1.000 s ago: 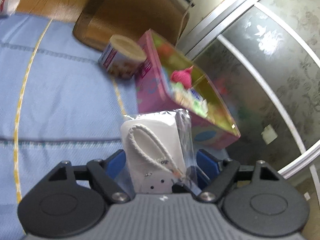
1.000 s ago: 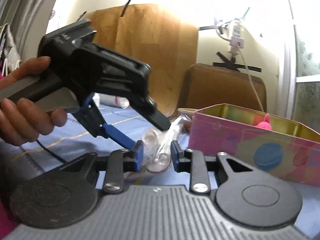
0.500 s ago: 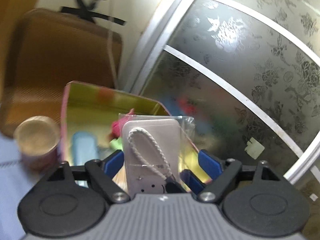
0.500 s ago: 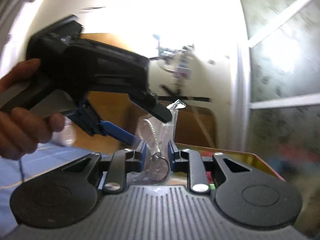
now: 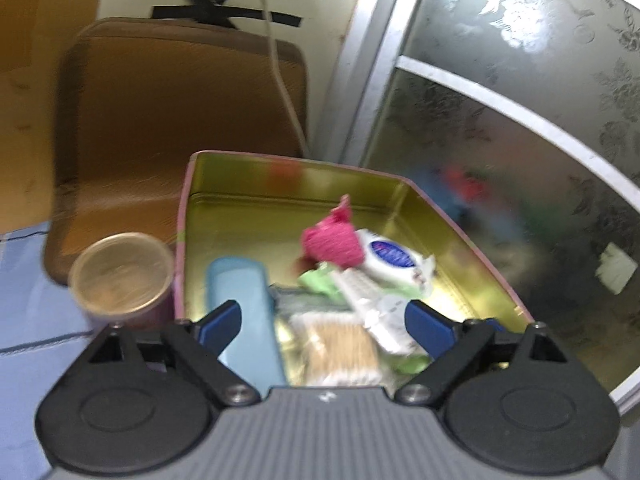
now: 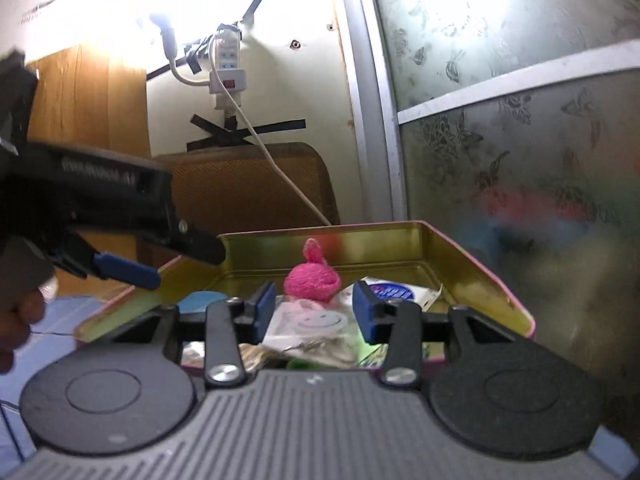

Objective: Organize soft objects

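A pink tin box with a gold inside holds a pink knitted ball, a white wipes pack, a light blue case, cotton swabs and a smiley packet. My left gripper is open and empty above the box's near end. My right gripper is open just above the smiley packet. The left gripper also shows in the right wrist view.
A round can with a gold top stands left of the box on the blue cloth. A brown chair back is behind. A frosted glass sliding door stands close on the right. A power strip and cord hang on the wall.
Both grippers held packets over the box; now both have opened and are empty. The white packet has left the left gripper, and the smiley packet lies in the box under the right one.
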